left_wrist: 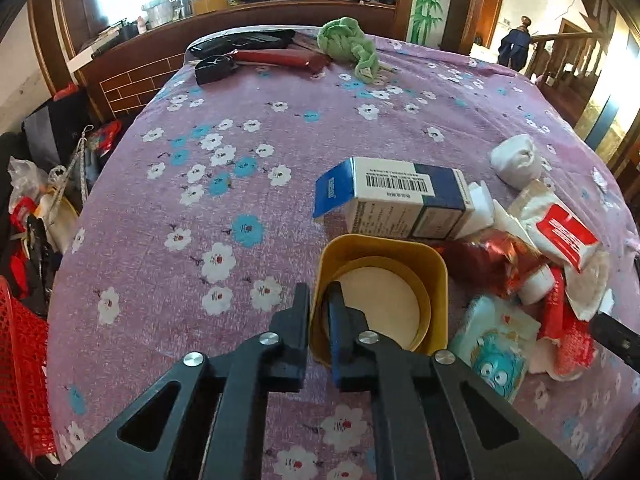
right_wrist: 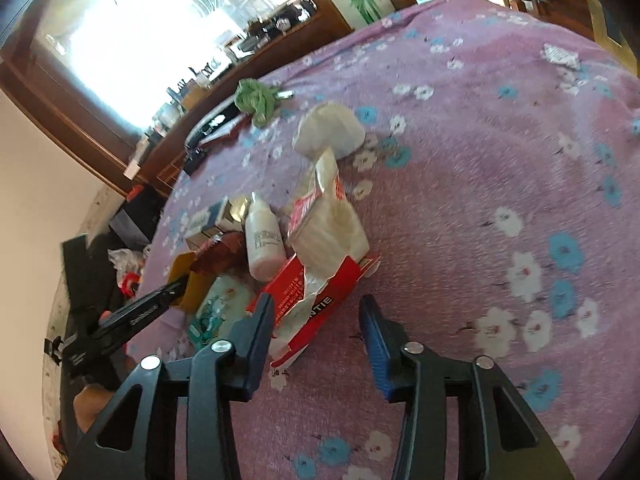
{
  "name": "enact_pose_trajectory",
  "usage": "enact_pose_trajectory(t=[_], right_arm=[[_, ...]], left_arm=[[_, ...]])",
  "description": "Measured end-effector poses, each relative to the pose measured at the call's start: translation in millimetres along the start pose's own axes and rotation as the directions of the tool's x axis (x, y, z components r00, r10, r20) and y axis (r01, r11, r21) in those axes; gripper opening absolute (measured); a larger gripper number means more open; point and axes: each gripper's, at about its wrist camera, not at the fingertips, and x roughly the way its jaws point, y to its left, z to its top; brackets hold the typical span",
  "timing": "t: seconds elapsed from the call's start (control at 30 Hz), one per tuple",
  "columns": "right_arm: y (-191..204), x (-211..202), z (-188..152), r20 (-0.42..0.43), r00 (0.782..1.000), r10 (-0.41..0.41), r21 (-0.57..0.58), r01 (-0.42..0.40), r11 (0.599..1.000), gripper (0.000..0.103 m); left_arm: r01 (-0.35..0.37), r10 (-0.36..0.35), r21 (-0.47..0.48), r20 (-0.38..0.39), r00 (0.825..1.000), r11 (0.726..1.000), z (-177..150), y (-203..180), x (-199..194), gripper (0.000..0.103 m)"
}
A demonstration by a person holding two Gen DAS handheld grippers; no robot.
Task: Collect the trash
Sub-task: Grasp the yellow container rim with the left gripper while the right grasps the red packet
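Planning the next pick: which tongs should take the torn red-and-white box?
Right. The right tongs are open with the torn red-and-white box just ahead, partly between their fingers. The left tongs are clamped on the yellow bin wall, so likely busy.

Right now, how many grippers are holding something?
1. The left gripper is shut on the yellow bin, pinching its near wall. The right gripper is open, empty, above the red box.
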Motion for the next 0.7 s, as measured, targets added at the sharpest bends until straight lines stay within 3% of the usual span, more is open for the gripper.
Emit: enact_pose_trajectory(t=[0.3, 0.33, 0.37, 0.7], right_arm=[[-5, -5, -5, 0.012, 0.996, -0.085, -0.051, 0.085, 0.995, 0.02], [-7, -8, -5, 0.014, 0.996, -0.092, -0.053, 0.093, 0.994, 0.009], [-9, -11, -5, 0.017, 0.995, -0.102, -0.054, 0.103, 0.993, 0.005], [-19, -21, -8, 0.049, 0.984, -0.172, -0.09, 0.176, 0.98, 0.006]], left_arm=[[0.021, -0.021, 0.002, 0.003, 1.0, 1.0, -17, 9, -13, 0.006], [0.017, -0.017, 0.004, 0.002, 1.0, 1.0, -17, 9, -13, 0.006], [0.011, -0.011, 0.005, 0.0, 1.0, 1.0, -16, 8, -12, 0.006], [-0.019, 0.019, -0.002, 0.016, 1.0, 1.0, -20, 3, -13, 0.007]])
